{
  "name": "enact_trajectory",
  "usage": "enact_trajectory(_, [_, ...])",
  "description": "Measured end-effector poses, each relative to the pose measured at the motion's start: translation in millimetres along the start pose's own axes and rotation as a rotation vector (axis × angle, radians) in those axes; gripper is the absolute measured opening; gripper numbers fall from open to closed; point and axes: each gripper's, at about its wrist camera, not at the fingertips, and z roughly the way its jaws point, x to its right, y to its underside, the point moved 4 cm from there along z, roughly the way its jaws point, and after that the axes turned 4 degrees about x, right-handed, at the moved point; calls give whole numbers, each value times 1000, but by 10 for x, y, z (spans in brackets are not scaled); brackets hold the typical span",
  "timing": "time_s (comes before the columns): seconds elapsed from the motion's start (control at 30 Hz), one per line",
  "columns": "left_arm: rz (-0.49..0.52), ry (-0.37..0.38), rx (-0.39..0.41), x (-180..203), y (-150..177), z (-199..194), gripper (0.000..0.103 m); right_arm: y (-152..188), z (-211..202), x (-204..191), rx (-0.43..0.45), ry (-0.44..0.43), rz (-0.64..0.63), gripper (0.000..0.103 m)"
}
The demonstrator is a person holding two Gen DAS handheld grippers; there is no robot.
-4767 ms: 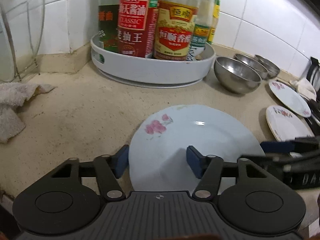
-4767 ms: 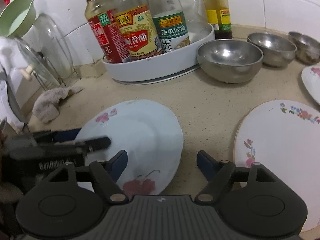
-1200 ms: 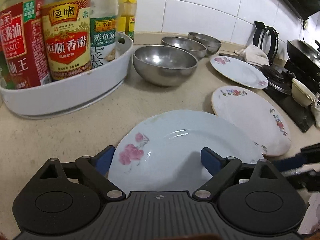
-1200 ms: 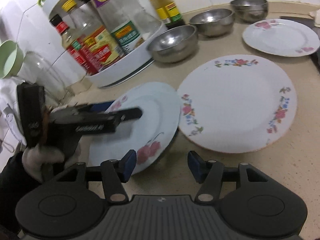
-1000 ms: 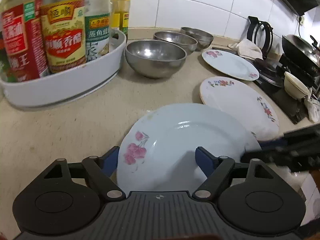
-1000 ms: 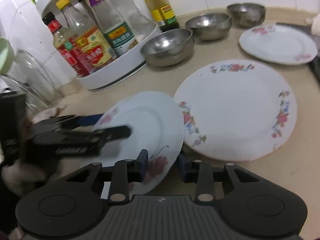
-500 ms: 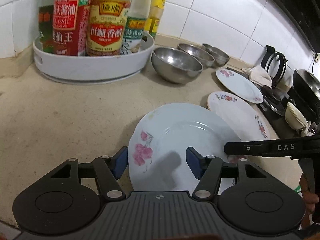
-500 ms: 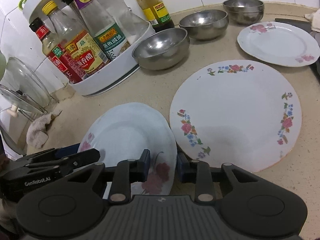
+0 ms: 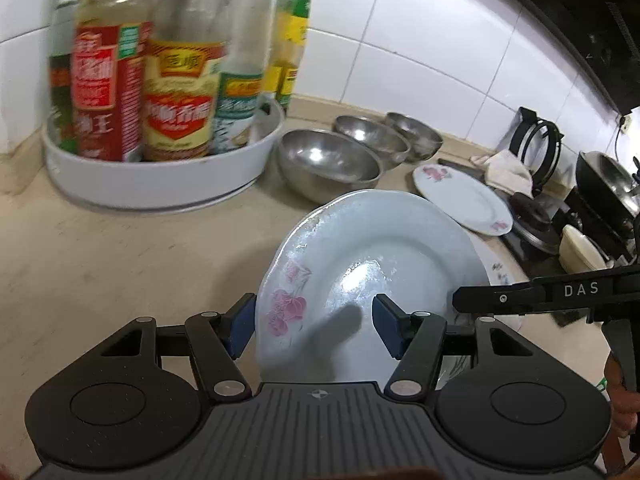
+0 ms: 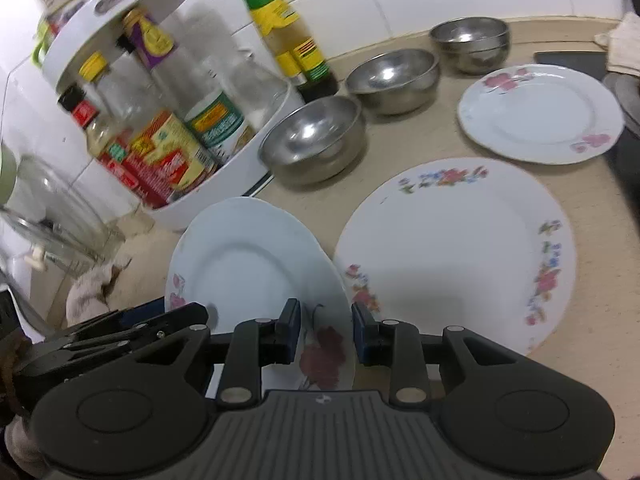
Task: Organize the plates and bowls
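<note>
A pale blue plate with pink flowers (image 9: pixel 368 264) (image 10: pixel 248 264) is raised off the counter and tilted, held from two sides. My left gripper (image 9: pixel 314 330) is shut on its near-left rim, one blue pad beneath the edge and the other on the plate's face. My right gripper (image 10: pixel 326 334) is shut on the rim by the dark red flower; its black fingers enter the left wrist view from the right (image 9: pixel 460 312). A large white floral plate (image 10: pixel 456 256) lies flat beside it. Farther back lie a smaller flowered plate (image 10: pixel 540 112) and three steel bowls (image 10: pixel 312 140) (image 10: pixel 392 76) (image 10: pixel 470 40).
A white turntable tray (image 9: pixel 160 184) packed with sauce bottles stands at the back left. Glass lids in a rack (image 10: pixel 52 208) and a crumpled cloth (image 10: pixel 92 288) are at the far left. A stove with a wok (image 9: pixel 608 180) and a small cream bowl (image 9: pixel 580 248) border the counter's right end.
The right gripper's jaws shut on the blue plate's rim and the left jaws narrowed onto it. Both grippers then rose, lifting and tilting the plate off the counter.
</note>
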Motion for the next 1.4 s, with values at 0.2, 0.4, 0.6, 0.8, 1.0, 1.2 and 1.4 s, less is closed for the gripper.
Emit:
enact_trajectory(0.2, [40, 59, 26, 232, -187, 164, 69, -130, -187, 199, 46, 29, 53, 28])
enact_trajectory(0.4, [78, 118, 28, 506, -324, 392, 69, -296, -365, 454, 102, 73, 103, 28])
enact_trajectory(0.6, [125, 161, 29, 788, -436, 549, 69, -434, -543, 681, 137, 117, 124, 28])
enact_trajectory(0.8, [153, 165, 11, 1005, -477, 694, 69, -533, -603, 914, 103, 148, 137, 28])
enact_trajectory(1.0, [145, 152, -9, 1084, -463, 760, 70, -592, -622, 1058, 85, 139, 143, 28])
enact_trajectory(1.2, [125, 127, -46, 1083, -404, 831, 71, -591, -520, 1173, 25, 124, 152, 28])
enact_trajectory(1.4, [101, 89, -69, 996, -372, 884, 71, -592, -394, 1159, -20, 104, 116, 28])
